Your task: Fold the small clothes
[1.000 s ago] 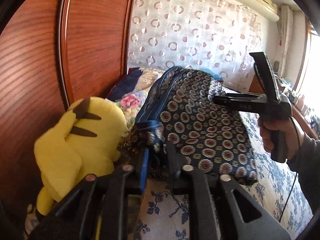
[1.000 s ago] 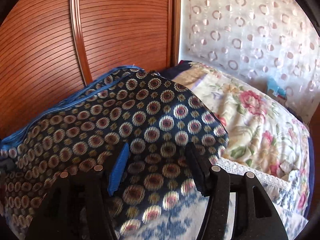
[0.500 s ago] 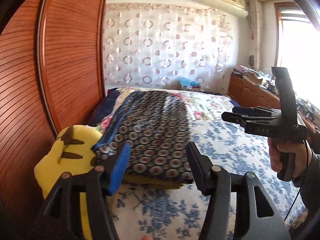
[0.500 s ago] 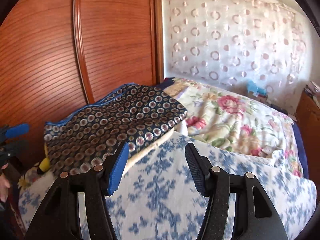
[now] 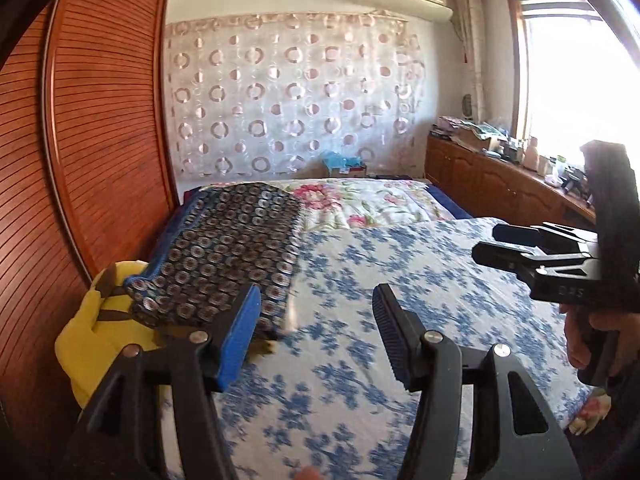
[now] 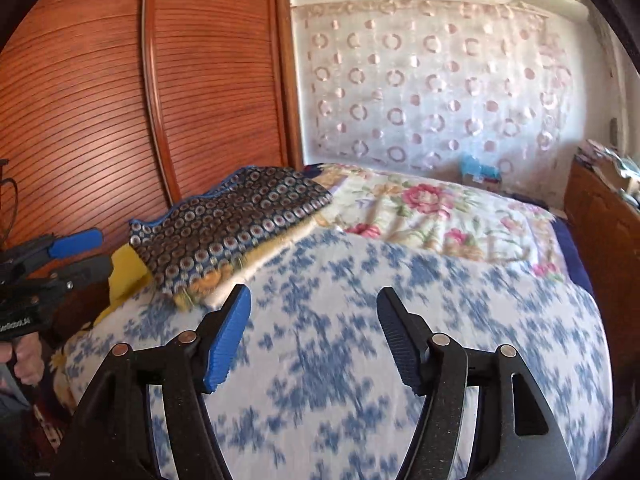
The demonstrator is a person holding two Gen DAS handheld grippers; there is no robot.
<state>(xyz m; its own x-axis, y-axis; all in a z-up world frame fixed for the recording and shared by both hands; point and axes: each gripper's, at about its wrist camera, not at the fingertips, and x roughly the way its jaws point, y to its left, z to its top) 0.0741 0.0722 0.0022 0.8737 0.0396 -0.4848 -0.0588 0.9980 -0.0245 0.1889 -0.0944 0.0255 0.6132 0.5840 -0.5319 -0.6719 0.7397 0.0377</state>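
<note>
While the folded patterned garment (image 5: 224,256) lies at the bed's (image 5: 400,280) left edge — atop a yellow plush (image 5: 100,336) — both claws, left gripper (image 5: 316,336) and right gripper (image 6: 312,336), gape released, grasping nothing.

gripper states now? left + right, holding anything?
Left gripper: open, holding nothing; patterned garment lies folded on the bed.
Right gripper: open, holding nothing.

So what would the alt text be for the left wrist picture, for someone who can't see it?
A folded dark patterned cloth lies at the left edge of a bed with a blue-flowered cover, partly over a yellow plush toy. The left gripper is in front, its fingers open and empty. The right gripper, hand-held, is at the right edge.
</note>
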